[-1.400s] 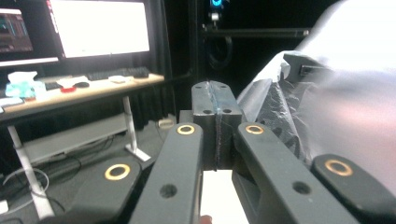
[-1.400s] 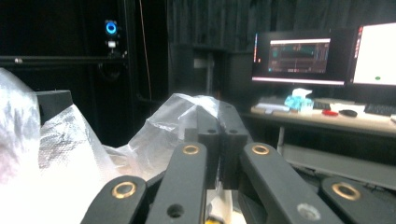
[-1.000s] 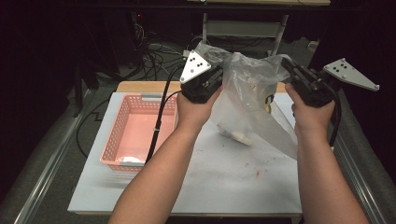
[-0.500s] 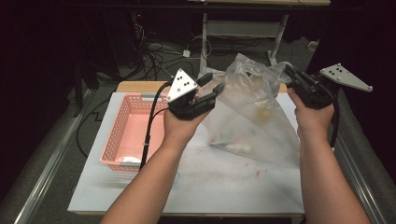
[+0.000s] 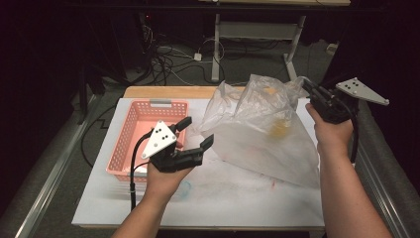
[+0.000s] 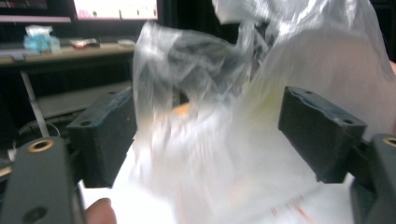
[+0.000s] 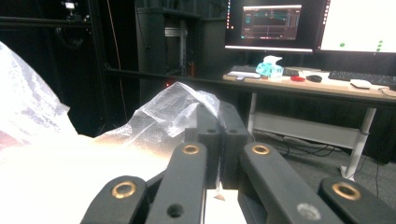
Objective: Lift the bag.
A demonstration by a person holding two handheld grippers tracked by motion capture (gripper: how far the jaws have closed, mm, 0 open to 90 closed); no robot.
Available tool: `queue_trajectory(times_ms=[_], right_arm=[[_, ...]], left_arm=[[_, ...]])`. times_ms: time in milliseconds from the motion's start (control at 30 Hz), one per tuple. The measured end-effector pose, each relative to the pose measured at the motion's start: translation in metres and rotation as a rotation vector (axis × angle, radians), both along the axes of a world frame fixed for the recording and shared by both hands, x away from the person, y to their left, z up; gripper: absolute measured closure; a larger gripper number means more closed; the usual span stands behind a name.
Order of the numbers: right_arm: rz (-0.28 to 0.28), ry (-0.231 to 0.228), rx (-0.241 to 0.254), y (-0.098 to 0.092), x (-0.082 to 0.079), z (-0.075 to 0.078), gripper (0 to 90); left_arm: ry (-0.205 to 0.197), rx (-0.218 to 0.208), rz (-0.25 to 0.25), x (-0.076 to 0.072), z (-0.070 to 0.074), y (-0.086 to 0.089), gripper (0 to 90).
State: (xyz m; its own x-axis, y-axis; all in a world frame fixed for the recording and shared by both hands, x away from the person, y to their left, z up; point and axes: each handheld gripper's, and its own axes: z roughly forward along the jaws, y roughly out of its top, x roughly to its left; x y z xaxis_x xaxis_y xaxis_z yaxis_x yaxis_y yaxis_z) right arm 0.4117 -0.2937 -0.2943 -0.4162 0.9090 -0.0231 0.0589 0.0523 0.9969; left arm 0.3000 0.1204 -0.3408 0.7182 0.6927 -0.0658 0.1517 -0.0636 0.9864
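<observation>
A clear bag slumps across the white table, one top corner pinched in the right gripper. A pink basket sits to its left. The left gripper, jaws just spread and holding nothing, hangs beside the bag.

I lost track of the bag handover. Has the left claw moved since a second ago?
Yes. The left claw has let go of the plastic bag and dropped toward the person, now beside the pink basket, jaws just opened.
</observation>
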Motion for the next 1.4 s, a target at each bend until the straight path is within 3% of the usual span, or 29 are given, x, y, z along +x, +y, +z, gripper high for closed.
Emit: queue_trajectory(times_ms=[133,233,367,533,767,1033,1400], right_arm=[[0.004,0.008,-0.010,-0.003,-0.002,-0.004,90.0],[0.009,0.009,-0.012,-0.003,-0.006,-0.005,89.9],[0.042,0.001,-0.010,-0.003,-0.012,-0.004,78.2],[0.076,-0.014,0.006,-0.003,-0.026,0.001,58.5],[0.120,-0.059,0.003,-0.006,-0.056,0.004,46.6],[0.151,-0.107,0.004,-0.010,-0.092,0.009,41.4],[0.141,-0.155,0.026,-0.034,-0.133,0.012,39.0]], left_arm=[[0.034,0.065,-0.014,-0.008,-0.014,0.003,10.8],[0.101,0.098,-0.010,-0.002,-0.026,0.000,3.4],[0.129,0.114,-0.008,0.004,-0.036,-0.006,0.1],[0.139,0.132,-0.003,0.008,-0.042,-0.008,0.0],[0.153,0.139,-0.014,0.008,-0.047,-0.013,0.0],[0.152,0.137,-0.018,0.010,-0.046,-0.018,0.0],[0.161,0.134,-0.020,0.018,-0.045,-0.025,0.3]])
